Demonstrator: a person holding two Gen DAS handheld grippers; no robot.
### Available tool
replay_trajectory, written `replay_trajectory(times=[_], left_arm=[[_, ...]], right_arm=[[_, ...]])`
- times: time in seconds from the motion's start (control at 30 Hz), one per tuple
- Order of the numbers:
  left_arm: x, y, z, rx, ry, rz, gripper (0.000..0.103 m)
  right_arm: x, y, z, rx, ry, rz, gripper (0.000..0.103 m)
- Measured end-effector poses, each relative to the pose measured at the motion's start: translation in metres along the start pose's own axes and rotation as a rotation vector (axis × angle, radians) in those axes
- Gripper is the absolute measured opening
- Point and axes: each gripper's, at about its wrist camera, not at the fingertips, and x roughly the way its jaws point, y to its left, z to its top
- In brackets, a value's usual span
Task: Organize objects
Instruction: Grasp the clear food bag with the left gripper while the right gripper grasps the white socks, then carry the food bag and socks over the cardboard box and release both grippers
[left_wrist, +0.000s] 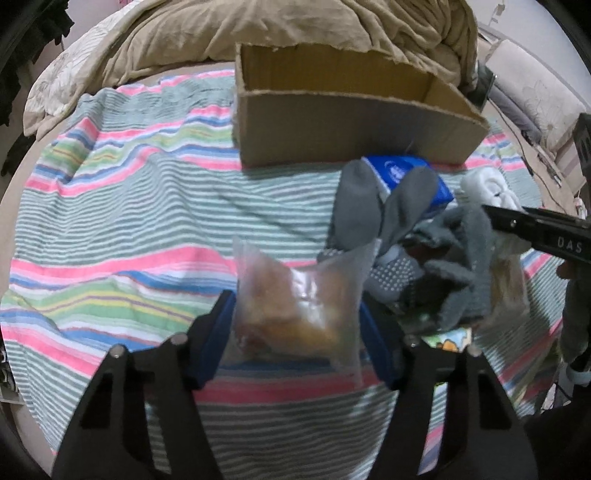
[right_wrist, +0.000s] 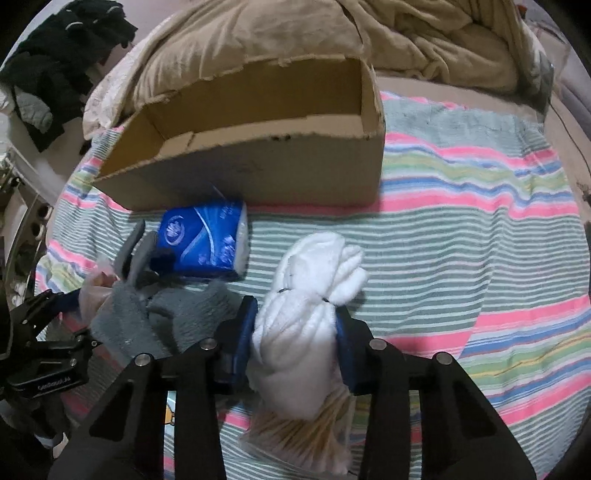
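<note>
My left gripper (left_wrist: 297, 314) is shut on a clear plastic bag (left_wrist: 295, 299) with orange-brown contents, held above the striped blanket. My right gripper (right_wrist: 295, 332) is shut on a white bundled sock (right_wrist: 310, 310); it also shows in the left wrist view (left_wrist: 487, 184). An open cardboard box (left_wrist: 351, 125) stands beyond both, seen also in the right wrist view (right_wrist: 258, 162). In front of it lie a blue tissue pack (right_wrist: 207, 240), grey socks (left_wrist: 373, 210) and a grey fuzzy glove (right_wrist: 166, 325).
A striped blanket (left_wrist: 110, 221) covers the bed. A beige duvet (left_wrist: 258, 29) is heaped behind the box. A packet of wooden sticks (right_wrist: 306, 432) lies under the right gripper. Dark clothes (right_wrist: 66, 55) lie at the far left.
</note>
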Motion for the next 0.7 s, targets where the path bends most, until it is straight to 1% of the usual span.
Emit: replay_trajectory(times=[0.17,0.33,0.57,0.7], left_arm=[[-0.019,-0.002,0.007,-0.010,-0.050,-0.020,0.065],[-0.042,-0.003,0.017,-0.012,-0.088,-0.045,0.065],[-0.058,-0.004,0.047,-0.026,-0.146,-0.062,0.065],[-0.061,-0.006,0.066,-0.015,-0.180,-0.062,0.065]], right_arm=[[-0.020,0.004,0.003,-0.023,-0.052,0.009,0.040],[-0.039,0.010,0.013,-0.053,-0.103,0.020,0.040],[-0.056,0.012,0.036,-0.085,-0.174,0.031,0.040],[-0.060,0.008,0.053,-0.095,-0.207,0.032,0.040]])
